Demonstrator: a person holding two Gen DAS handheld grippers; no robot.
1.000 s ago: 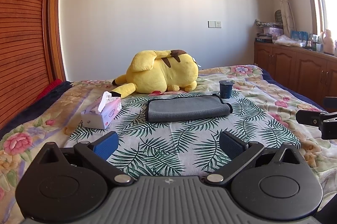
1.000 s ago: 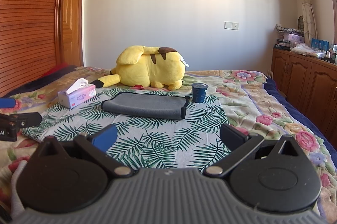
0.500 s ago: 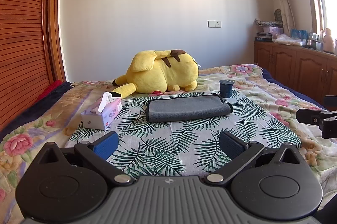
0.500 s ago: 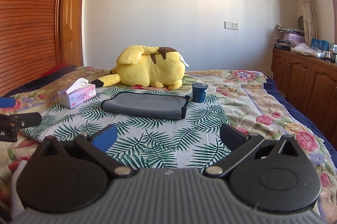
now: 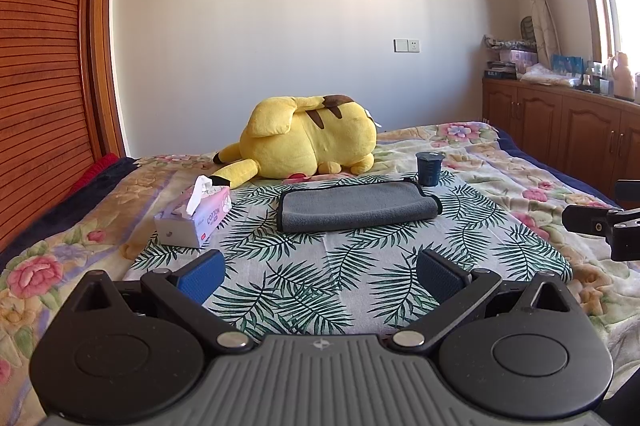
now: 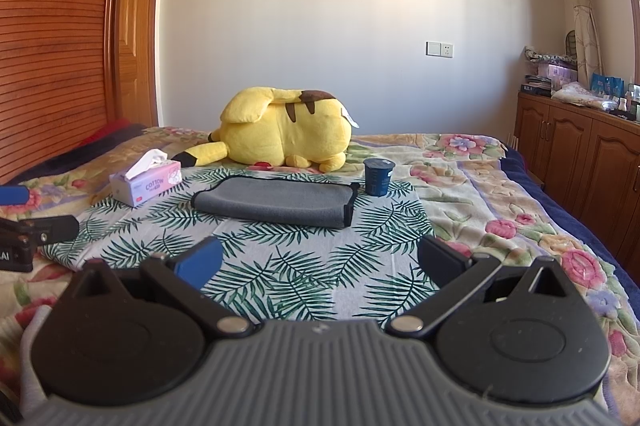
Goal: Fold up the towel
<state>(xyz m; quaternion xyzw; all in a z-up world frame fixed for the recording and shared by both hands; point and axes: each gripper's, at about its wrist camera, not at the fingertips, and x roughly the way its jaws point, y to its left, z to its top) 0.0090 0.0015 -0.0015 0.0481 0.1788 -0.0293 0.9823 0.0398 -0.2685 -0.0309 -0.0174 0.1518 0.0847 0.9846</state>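
Note:
A grey towel with a dark border [image 5: 356,206] lies folded on a palm-leaf cloth [image 5: 344,266] on the bed; it also shows in the right wrist view [image 6: 276,202]. My left gripper [image 5: 320,274] is open and empty, held back from the towel above the cloth's near part. My right gripper [image 6: 320,262] is open and empty, also short of the towel. Each gripper's tip shows at the edge of the other's view.
A yellow plush toy [image 5: 308,142] lies behind the towel. A tissue box [image 5: 196,218] stands left of it. A dark blue cup [image 5: 430,168] stands at its right far corner. Wooden cabinets [image 5: 560,134] line the right wall, a slatted wardrobe [image 5: 40,86] the left.
The views have shifted very slightly; both grippers stay open and the towel has not moved.

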